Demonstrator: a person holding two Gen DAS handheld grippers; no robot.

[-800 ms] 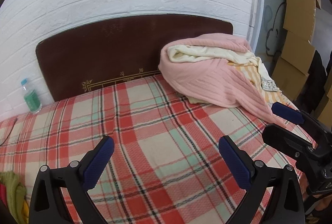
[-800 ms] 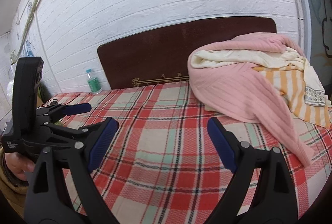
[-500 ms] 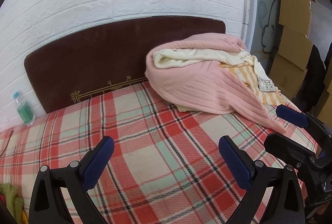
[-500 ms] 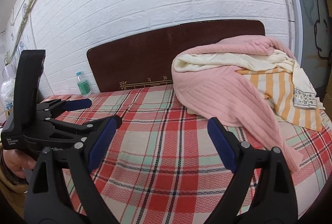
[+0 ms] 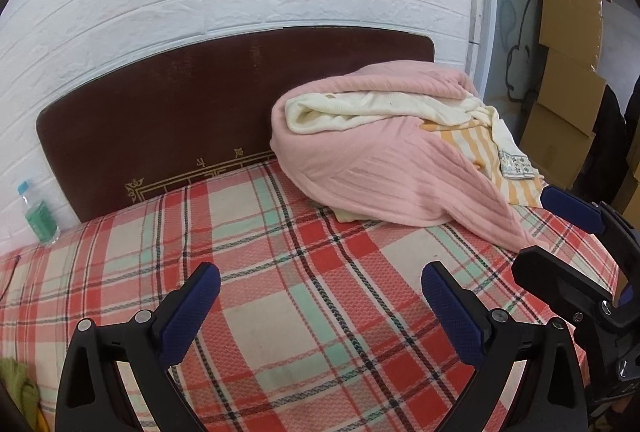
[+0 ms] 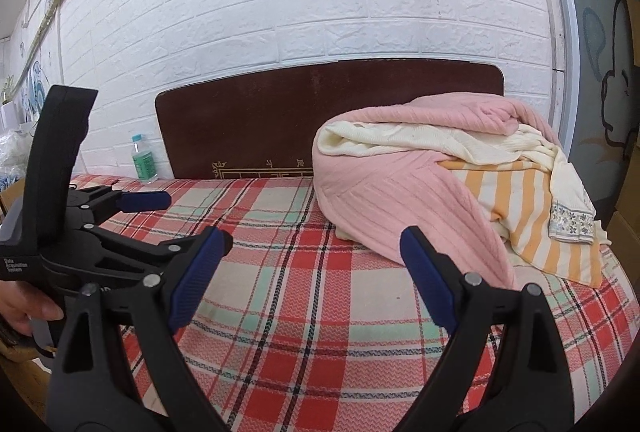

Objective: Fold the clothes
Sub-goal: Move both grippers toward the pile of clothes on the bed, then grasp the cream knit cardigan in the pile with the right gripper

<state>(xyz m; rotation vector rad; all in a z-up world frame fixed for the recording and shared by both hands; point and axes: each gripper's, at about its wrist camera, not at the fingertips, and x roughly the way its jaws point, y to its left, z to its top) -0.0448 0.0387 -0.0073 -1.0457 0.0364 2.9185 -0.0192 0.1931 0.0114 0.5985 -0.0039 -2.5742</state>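
Note:
A heap of clothes lies at the far right of the bed by the headboard: a pink ribbed garment (image 5: 384, 168) (image 6: 392, 192) wraps a cream one (image 5: 376, 112) (image 6: 420, 140), with an orange-striped piece (image 5: 480, 148) (image 6: 532, 208) to its right. My left gripper (image 5: 320, 296) is open and empty over the plaid sheet, short of the heap. My right gripper (image 6: 314, 264) is open and empty, also short of the heap. Each gripper shows at the edge of the other's view.
The bed has a red, white and green plaid sheet (image 5: 280, 272) (image 6: 304, 296) and a dark brown headboard (image 5: 180, 112). A green-labelled bottle (image 5: 38, 212) (image 6: 143, 160) stands at the left by the white brick wall. Cardboard boxes (image 5: 568, 52) are stacked at the right.
Both grippers have turned and moved, so the clothes heap has shifted a little in view and looks slightly nearer. Both stay open and empty.

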